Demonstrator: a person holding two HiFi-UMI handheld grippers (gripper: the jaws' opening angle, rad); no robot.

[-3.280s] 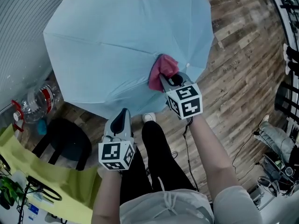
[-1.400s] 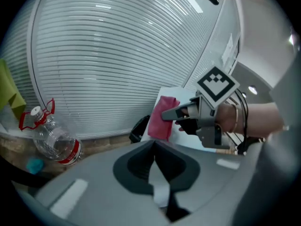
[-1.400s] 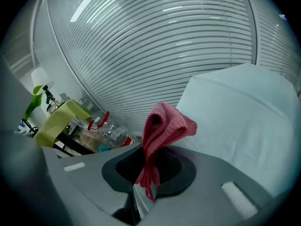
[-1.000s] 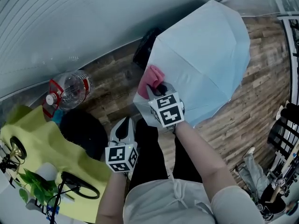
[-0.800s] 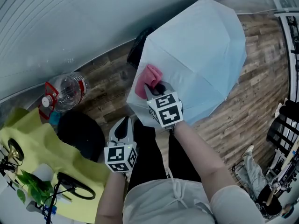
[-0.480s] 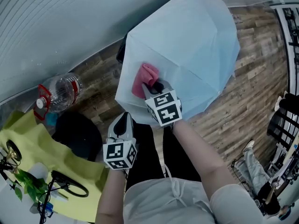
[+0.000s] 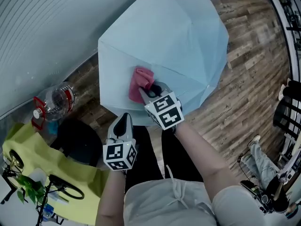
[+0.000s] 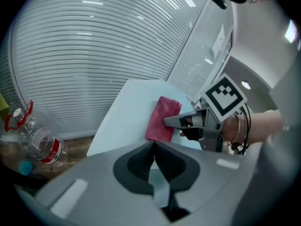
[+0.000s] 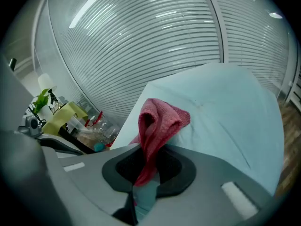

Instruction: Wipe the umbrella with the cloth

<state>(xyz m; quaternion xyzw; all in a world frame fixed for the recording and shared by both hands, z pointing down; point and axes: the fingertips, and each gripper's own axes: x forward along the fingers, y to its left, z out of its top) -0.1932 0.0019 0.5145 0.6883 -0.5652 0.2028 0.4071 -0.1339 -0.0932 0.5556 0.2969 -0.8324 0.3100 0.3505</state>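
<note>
Cloth [image 7: 140, 84] pinched in right claw [image 7: 148, 90], pressed on umbrella [image 7: 164, 36] at its near-left panel. Left claw [image 7: 123, 121] closed, empty. Advise light, even strokes along the panel, fabric kept flat.

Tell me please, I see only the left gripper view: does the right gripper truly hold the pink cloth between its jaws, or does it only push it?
Observer: It holds it. In the right gripper view the right gripper is shut on the cloth, which bunches up out of the jaws.
Operator: How much of the umbrella is around the cloth?
Observer: The head view shows the whole open umbrella; the cloth sits near the edge closest to the person.
Operator: What is beside my left gripper?
Observer: In the head view a black stool stands on the wooden floor to the left of the left gripper.
</note>
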